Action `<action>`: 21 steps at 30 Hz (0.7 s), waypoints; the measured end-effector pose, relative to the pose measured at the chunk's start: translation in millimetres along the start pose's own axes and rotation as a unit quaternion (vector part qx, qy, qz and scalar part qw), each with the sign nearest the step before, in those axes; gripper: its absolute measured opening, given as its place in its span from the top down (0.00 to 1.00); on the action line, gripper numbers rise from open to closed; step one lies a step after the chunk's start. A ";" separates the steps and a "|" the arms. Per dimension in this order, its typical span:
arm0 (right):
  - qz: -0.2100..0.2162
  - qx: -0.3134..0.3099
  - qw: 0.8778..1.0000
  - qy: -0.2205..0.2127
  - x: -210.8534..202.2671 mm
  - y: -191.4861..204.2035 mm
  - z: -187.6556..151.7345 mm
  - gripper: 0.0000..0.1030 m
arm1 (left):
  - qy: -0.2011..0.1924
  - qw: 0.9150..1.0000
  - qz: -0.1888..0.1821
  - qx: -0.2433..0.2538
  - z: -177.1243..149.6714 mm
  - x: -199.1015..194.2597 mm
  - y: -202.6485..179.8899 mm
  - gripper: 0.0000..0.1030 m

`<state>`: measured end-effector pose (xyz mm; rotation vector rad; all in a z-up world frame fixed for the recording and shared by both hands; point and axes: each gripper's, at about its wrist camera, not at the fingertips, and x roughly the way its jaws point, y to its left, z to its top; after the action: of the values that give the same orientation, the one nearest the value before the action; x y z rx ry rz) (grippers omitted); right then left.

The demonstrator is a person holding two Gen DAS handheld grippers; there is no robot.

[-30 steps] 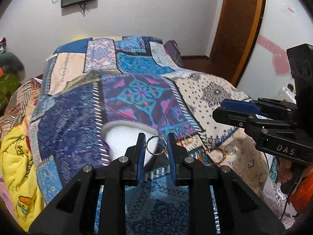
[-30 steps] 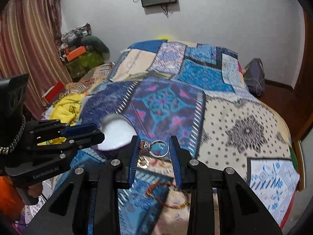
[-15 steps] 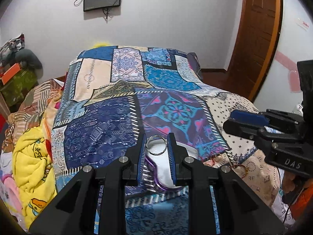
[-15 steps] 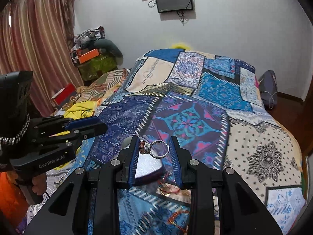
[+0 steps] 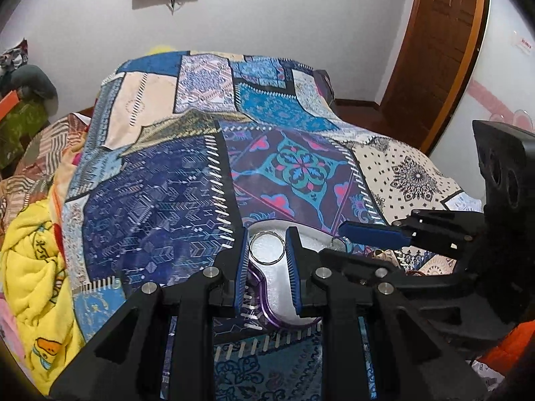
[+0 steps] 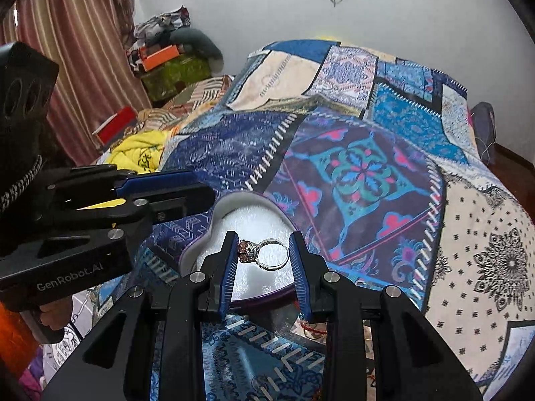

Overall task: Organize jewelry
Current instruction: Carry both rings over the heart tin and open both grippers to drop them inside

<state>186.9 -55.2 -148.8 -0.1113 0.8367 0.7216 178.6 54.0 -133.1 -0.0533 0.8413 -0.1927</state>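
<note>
My left gripper (image 5: pixel 267 249) is shut on a plain silver ring (image 5: pixel 266 248) and holds it above the white-lined, purple-rimmed jewelry box (image 5: pixel 302 244) on the patchwork bedspread. My right gripper (image 6: pixel 264 254) is shut on a silver ring with a reddish stone (image 6: pixel 262 254), also above the same box (image 6: pixel 227 209). The right gripper shows in the left wrist view (image 5: pixel 367 234) just right of the box; the left gripper shows in the right wrist view (image 6: pixel 160 190) at the box's left.
A red bead bracelet (image 6: pixel 309 327) and other small jewelry lie on the patchwork bedspread (image 6: pixel 351 167) near the box. A yellow blanket (image 5: pixel 30 267) lies at the bed's left. A wooden door (image 5: pixel 434 50) stands at the far right.
Both grippers have moved in over the box with their rings still held; the box now lies directly beneath both pairs of fingertips, and the two grippers are closer together.
</note>
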 end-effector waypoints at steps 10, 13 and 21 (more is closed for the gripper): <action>0.004 0.009 1.000 0.015 10.1 -5.0 -5.6 0.73 | 0.017 1.000 -0.013 -0.007 -0.6 18.9 2.7 0.80; 0.004 0.007 1.000 0.017 11.9 -5.1 -5.6 0.73 | 0.012 1.000 -0.009 -0.007 -0.6 18.4 2.3 0.80; -0.003 0.000 1.000 0.014 10.7 -2.9 -4.5 0.72 | 0.006 1.000 -0.002 0.000 2.0 12.7 -0.1 0.79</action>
<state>190.6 -53.2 -159.9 -0.1233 0.8624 0.7161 188.4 51.5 -141.0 -0.0539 0.8536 -0.1962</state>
